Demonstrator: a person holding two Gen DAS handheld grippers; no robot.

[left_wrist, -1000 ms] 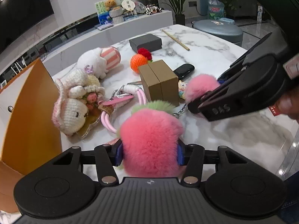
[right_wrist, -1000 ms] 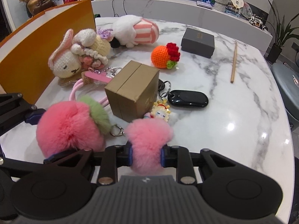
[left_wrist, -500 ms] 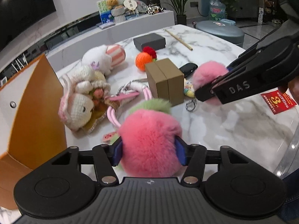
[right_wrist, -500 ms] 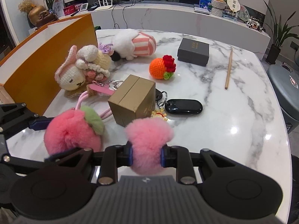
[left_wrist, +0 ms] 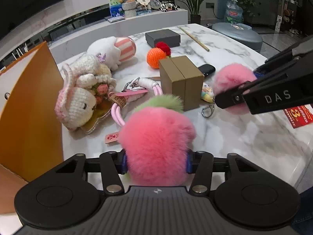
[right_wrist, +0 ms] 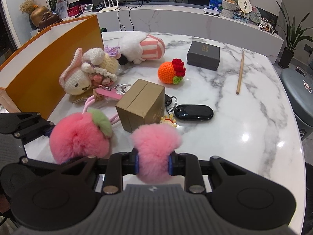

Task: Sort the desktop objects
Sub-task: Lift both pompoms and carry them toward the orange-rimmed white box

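Between the jaws of the left gripper (left_wrist: pixel 156 161) sits a hot-pink fur pompom with a green tuft (left_wrist: pixel 156 143), its pile bulging out above the blue pads; those jaws have just been closing and now press into both flanks of the ball, narrow enough to dent the fluff. Squeezed the same way, a paler pink pompom (right_wrist: pixel 154 152) fills the right gripper (right_wrist: pixel 153 163), whose jaws stand close together on it with the fur spilling over the pads on each side. Each ball appears to be gripped across its widest soft part because that gives the flat pads something to bite; a metal clasp (left_wrist: pixel 207 110) hangs below the paler one, so its keyring trails underneath. Just ahead of both sets of jaws stands a brown cardboard box (right_wrist: pixel 141 104), with a black key fob (right_wrist: pixel 193 112) beyond it to the right and a pink cord strap (left_wrist: pixel 135 96) to the left. Farther out from the jaws lie a crocheted bunny (right_wrist: pixel 78 80), a striped plush (right_wrist: pixel 142 47), an orange crochet ball (right_wrist: pixel 170 71), a dark gift box (right_wrist: pixel 203 54) and a wooden stick (right_wrist: pixel 240 72), all on the marble table (right_wrist: pixel 244 117). Off to the left of the left jaws rises an orange bin wall (left_wrist: pixel 29 107), probably where the soft items are meant to go.
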